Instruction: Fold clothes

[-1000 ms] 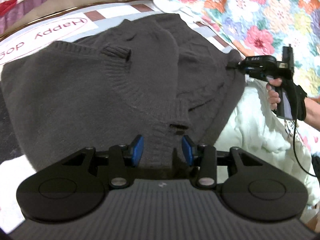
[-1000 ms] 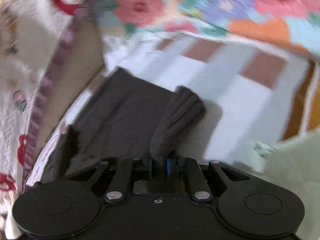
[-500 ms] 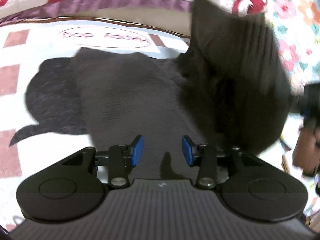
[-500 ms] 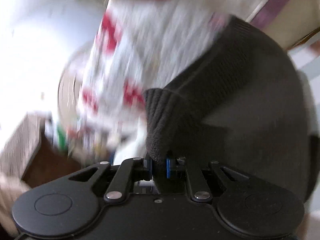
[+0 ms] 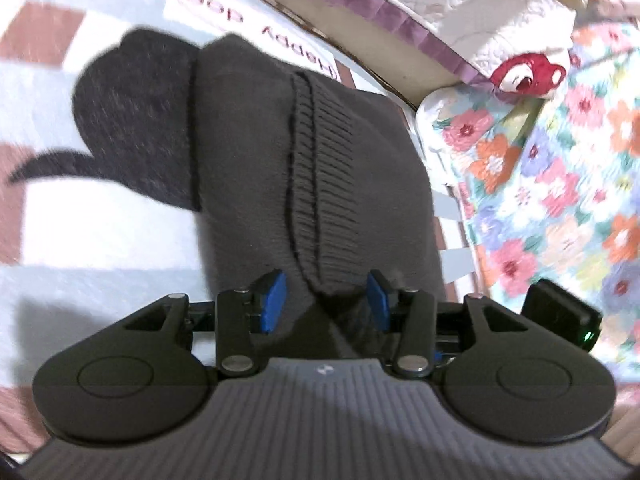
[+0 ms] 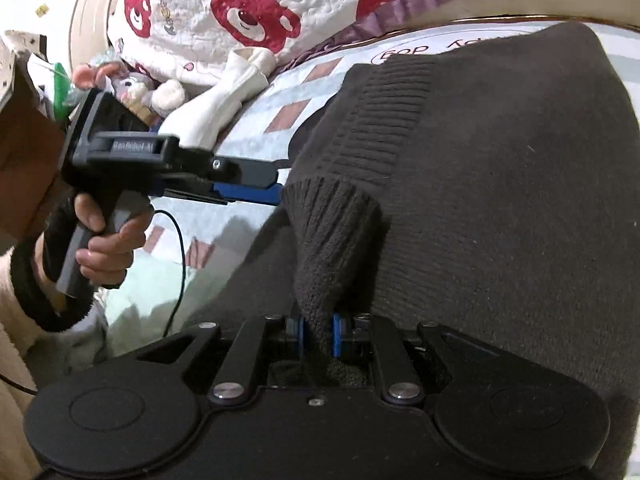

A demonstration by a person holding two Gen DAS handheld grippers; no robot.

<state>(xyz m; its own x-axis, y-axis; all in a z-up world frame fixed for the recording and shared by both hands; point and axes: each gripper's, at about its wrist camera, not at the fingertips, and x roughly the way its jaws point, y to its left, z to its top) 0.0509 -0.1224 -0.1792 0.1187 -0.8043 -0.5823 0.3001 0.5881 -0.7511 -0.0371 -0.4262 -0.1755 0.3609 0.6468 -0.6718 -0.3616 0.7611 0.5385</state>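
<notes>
A dark grey-brown knit sweater (image 5: 248, 152) lies folded over on a checked sheet (image 5: 100, 240), its ribbed hem (image 5: 320, 168) running down the middle toward me. My left gripper (image 5: 326, 300) is open, its blue pads (image 5: 274, 300) standing on either side of the hem's near end. In the right wrist view my right gripper (image 6: 318, 336) is shut on a ribbed cuff (image 6: 328, 232) that rises from its jaws above the sweater's body (image 6: 500, 200). The left gripper (image 6: 272, 188), held by a hand (image 6: 108, 248), reaches the sweater's left edge.
A floral quilt (image 5: 560, 160) borders the sheet on the right. At the back are a bear-print quilt (image 6: 248, 12), plush toys (image 6: 132, 84) and a white garment (image 6: 224, 92). A pale green cloth (image 6: 160, 280) lies near the hand, with a cable (image 6: 180, 248) across it.
My right gripper has swung the sweater's cuff up and across, and that side now lies folded over the body. The left gripper has stayed open and its view has turned.
</notes>
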